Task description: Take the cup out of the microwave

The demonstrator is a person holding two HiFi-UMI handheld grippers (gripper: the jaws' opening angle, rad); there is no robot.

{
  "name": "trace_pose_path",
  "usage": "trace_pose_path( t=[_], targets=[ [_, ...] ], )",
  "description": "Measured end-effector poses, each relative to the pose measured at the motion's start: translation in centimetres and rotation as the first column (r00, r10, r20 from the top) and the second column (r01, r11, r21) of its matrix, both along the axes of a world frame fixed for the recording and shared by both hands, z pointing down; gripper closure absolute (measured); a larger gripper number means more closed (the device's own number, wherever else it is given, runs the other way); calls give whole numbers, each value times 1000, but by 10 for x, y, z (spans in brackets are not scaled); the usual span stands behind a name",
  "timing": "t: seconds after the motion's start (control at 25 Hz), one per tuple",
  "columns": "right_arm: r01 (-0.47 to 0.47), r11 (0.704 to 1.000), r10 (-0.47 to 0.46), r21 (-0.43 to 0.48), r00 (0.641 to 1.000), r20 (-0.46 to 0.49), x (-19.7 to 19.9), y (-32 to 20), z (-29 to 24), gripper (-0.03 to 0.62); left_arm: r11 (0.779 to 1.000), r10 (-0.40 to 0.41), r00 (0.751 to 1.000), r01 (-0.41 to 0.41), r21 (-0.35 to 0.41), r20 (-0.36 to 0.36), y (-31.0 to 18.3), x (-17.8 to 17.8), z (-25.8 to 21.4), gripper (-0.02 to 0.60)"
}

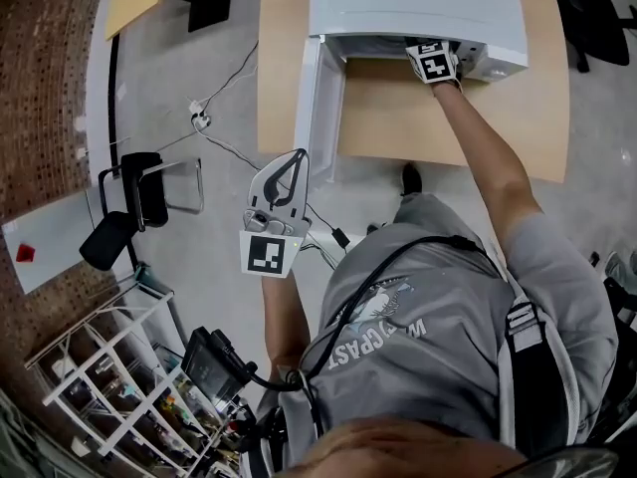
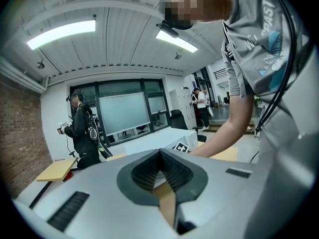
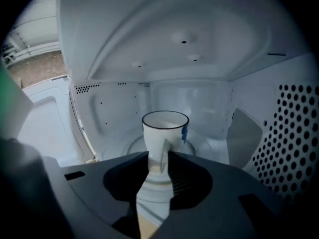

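Observation:
A white cup with a dark rim stands upright on the glass turntable inside the white microwave. Its handle faces my right gripper. That gripper is open, and the handle sits right at the gap between its fingertips without being pressed. In the head view the right gripper is at the microwave's mouth, with the door swung open to the left. My left gripper hangs over the floor in front of the table, away from the microwave. It is shut and empty, and in its own view the left gripper points across the room.
The microwave stands on a tan table. The oven's perforated wall is close on the right. On the floor to the left are cables, a black chair and a white wire rack. Another person in black stands far off.

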State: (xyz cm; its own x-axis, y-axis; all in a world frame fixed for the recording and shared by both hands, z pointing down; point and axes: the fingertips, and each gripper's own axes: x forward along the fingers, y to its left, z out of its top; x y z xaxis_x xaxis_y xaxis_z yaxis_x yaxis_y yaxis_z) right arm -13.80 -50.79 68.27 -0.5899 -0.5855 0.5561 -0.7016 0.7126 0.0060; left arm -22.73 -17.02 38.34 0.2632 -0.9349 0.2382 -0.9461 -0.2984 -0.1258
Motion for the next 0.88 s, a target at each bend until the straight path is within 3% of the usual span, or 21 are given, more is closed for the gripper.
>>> trace_pose_path(
  t=[0.2,0.52,0.88],
  targets=[
    [-4,1000,4,11,999,36,-1,2,-4,517,1000,-11,1000,10,-11,-18,9,3,6,538],
    [36,999,-36,0,985,172,-4,31,-26,522,1000,-19,1000,18,-19,-23,27,6,15,538],
    [51,998,-44,-30,978,202,15,79,-42,523,1000,3,1000,-3,8,-25,47,13,5,538]
  ],
)
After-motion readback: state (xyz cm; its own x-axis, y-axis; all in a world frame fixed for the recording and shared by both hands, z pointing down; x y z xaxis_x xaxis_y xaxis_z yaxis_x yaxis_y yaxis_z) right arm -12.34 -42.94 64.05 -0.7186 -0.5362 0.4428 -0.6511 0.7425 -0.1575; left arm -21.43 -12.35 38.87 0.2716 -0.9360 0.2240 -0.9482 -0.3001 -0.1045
